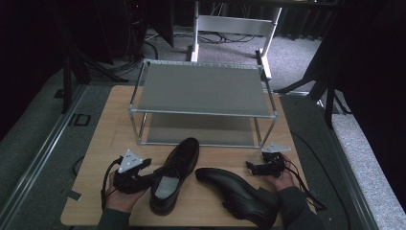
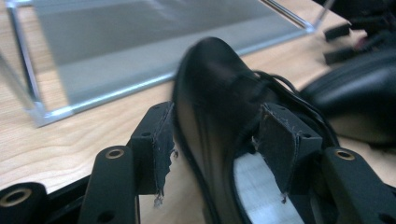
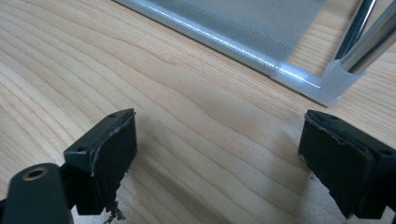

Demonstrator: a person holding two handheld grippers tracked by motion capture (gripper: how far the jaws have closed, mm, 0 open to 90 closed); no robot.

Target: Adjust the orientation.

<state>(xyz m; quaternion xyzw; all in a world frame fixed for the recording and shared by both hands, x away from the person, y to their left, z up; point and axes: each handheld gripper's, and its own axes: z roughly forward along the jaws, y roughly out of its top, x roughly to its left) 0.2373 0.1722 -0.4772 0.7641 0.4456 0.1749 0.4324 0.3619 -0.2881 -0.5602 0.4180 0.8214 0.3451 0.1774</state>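
Shoes [image 1: 174, 175] crowd rack [image 1: 201, 88]; left hand-held gripper [image 2: 217, 140] clamps 1, right [image 3: 219, 154] gapes empty.

Dim overall in high view; surroundings near black, table [image 1: 110, 143] lit softly from above. Brighter, cooler in both claw views. Motion blur on shoe [image 2: 219, 88] toe in left claw view; rack [image 2: 140, 42] behind soft. Near pads out of focus. Pale glare along rack rail [image 3: 299, 77] and chrome legs, faint shadows on wood grain.
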